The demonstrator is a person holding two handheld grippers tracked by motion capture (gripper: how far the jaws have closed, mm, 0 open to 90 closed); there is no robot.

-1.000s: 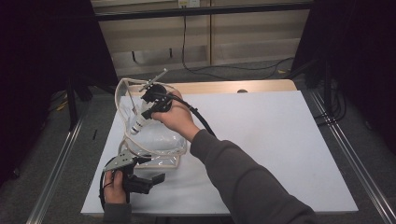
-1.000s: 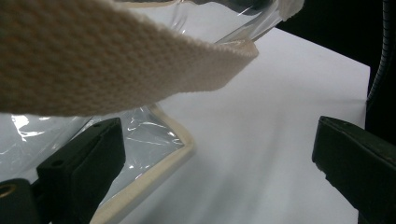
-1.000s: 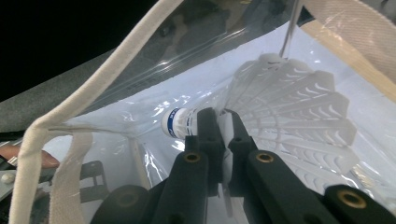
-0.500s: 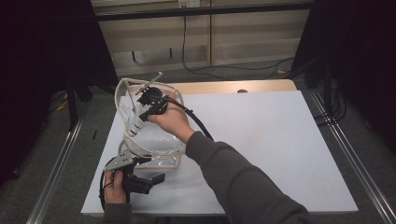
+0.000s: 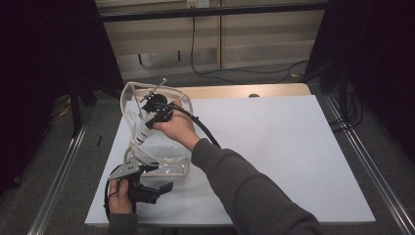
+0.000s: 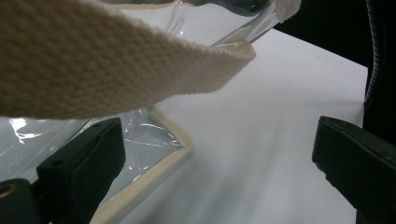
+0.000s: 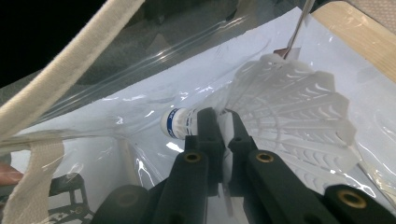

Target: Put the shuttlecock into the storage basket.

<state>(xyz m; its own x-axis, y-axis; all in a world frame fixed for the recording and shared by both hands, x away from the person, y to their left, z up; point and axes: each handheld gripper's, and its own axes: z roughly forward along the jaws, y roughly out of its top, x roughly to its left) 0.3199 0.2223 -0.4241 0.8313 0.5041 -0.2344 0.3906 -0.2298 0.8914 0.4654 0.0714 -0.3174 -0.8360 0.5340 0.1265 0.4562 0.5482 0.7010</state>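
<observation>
We see the right gripper (image 7: 223, 122) with its two black jaws drawn almost together, pinched on the white feathered shuttlecock with a white cork base and a blue band (image 7: 280, 107); the pads press just behind the cork, where the feather skirt begins. In the high view, the right gripper (image 5: 152, 113) points down and to the left into the mouth of the clear plastic tote bag with cream woven trim (image 5: 164, 147), and the shuttlecock (image 5: 142, 132) hangs inside the bag, cork end lowest, above the bag's bottom. In the right gripper view, the transparent bag wall (image 7: 154, 60) surrounds the shuttlecock, and a cream woven strap (image 7: 70, 70) crosses the upper left. The bag stands on the white table top (image 5: 274, 147) near its left edge. The left gripper (image 5: 147, 188) sits just in front of the bag's near corner, held low by the left hand (image 5: 120, 196). In the left gripper view, its jaws stand wide apart with nothing pressed between them; the bag's trimmed lower corner (image 6: 154, 163) lies beside one jaw, and a cream strap (image 6: 116, 70) hangs across the top.
</observation>
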